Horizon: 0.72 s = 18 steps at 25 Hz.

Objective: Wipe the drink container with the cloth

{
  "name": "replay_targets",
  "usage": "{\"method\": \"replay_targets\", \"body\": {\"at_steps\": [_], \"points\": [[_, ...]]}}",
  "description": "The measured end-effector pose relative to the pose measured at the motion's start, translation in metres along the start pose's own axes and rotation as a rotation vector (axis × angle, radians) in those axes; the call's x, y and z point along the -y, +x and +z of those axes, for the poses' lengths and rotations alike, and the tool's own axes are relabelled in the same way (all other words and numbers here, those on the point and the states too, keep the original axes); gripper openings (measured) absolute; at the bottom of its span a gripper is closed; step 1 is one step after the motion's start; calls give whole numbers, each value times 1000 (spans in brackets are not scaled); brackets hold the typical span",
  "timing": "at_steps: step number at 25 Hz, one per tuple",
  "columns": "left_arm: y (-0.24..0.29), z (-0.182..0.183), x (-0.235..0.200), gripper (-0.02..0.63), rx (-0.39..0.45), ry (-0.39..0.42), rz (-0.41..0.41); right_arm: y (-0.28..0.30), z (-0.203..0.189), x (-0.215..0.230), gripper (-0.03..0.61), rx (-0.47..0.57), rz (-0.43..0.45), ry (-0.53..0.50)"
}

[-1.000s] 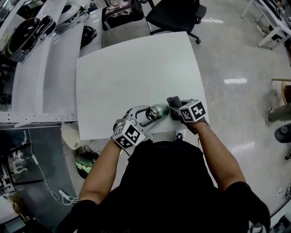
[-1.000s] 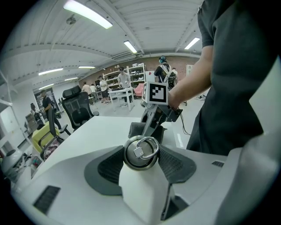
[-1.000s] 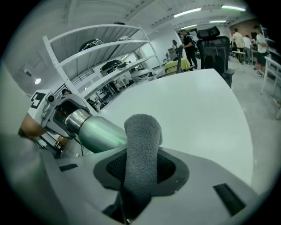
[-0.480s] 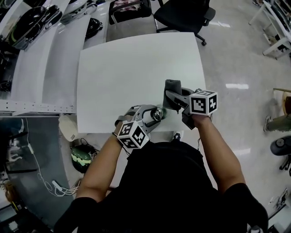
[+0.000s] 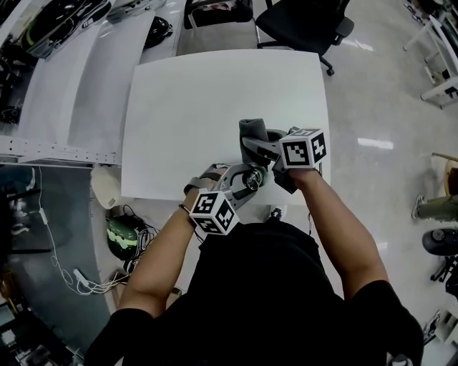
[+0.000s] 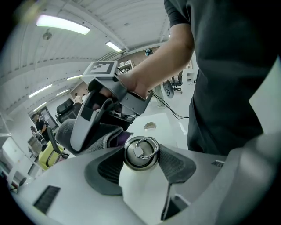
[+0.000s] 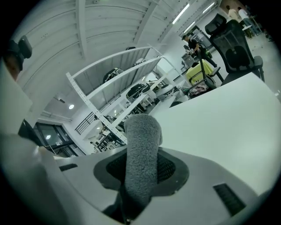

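My left gripper (image 5: 243,177) is shut on a steel drink container (image 5: 252,177) with a ring on its lid (image 6: 141,151), held above the near edge of the white table (image 5: 200,107). The black pads (image 6: 175,165) press both sides of the container just below the lid. A folded grey cloth (image 7: 139,162) stands upright between the jaws of my right gripper (image 5: 255,143), which is shut on it. In the head view the cloth (image 5: 253,133) sits just beyond and to the right of the container. In the left gripper view the cloth (image 6: 74,132) lies against the container's far-left side.
A black office chair (image 5: 304,20) stands past the table's far edge. Shelving with helmets and gear (image 5: 50,28) runs along the left. A white object (image 5: 104,207) and cables (image 5: 93,279) lie on the floor at the lower left.
The right gripper has carried the cloth left and closer to the container. The left gripper has kept its hold on the container and shifted slightly right.
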<state>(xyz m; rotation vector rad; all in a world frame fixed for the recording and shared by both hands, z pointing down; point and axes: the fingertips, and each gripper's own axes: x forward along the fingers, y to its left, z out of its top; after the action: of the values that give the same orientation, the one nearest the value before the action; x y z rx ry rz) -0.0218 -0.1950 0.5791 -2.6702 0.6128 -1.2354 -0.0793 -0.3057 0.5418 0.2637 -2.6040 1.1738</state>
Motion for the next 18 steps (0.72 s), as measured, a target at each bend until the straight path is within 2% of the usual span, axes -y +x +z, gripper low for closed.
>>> {"method": "replay_targets", "body": {"at_steps": [6,12,18], "points": [[0,1,3,255,-7,20,10,9,-12,5,112,-52,-30,-58],[-1,1,6,255,-3,27,19,20,-27,0,112,-124,-61,-192],[-2,1,6,253,-9,49,17,31,-37,0,112,-195,-35,-313]]}}
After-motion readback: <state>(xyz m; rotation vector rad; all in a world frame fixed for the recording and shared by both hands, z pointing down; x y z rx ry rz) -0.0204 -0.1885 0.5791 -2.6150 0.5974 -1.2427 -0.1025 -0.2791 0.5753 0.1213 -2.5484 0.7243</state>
